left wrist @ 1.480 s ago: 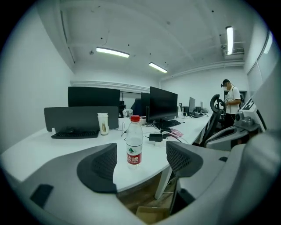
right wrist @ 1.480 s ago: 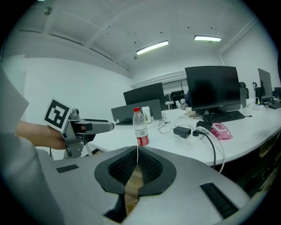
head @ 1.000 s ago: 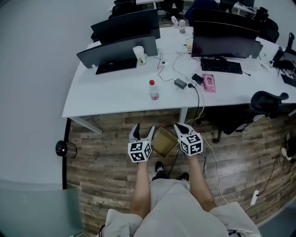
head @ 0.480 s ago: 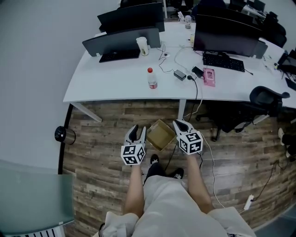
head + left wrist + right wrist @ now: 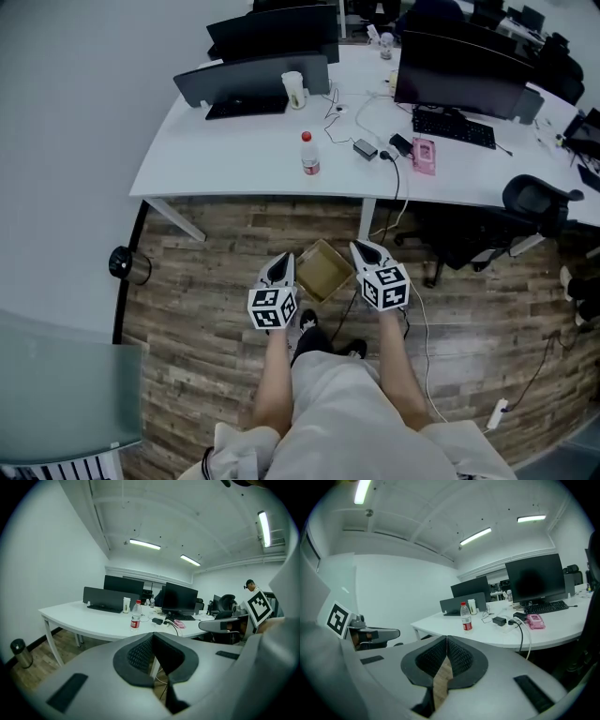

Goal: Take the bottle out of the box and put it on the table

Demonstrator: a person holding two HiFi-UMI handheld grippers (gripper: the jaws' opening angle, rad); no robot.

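An open cardboard box (image 5: pixel 323 270) sits on the wood-plank floor (image 5: pixel 216 272) just ahead of the person's feet, and nothing can be made out inside it from the head view. The left gripper (image 5: pixel 279 266) hangs just to the left of the box and the right gripper (image 5: pixel 365 249) just to its right, neither one touching it. In the left gripper view the left gripper (image 5: pixel 152 637) has its jaws clenched together with nothing between the pads. The right gripper (image 5: pixel 446 639) likewise has its tips pressed together on nothing, with only a sliver of floor showing through the gap below them. Beyond the box stands a white table (image 5: pixel 234 159), and the water bottle (image 5: pixel 309 155) with its red cap and red label stands upright on it, well apart from the box and from both grippers. It shows in the left gripper view (image 5: pixel 136 616) and the right gripper view (image 5: pixel 465 617) too. Farther beyond the box on the same table are a paper cup (image 5: pixel 294 89), two dark monitors (image 5: pixel 251 77), a black power adapter (image 5: pixel 364 148), a pink object (image 5: pixel 424 155) and a keyboard (image 5: pixel 457 128). Far right of the box is a black office chair (image 5: pixel 536 199), and far left of it a small metal canister (image 5: pixel 128 265) stands on the floor.
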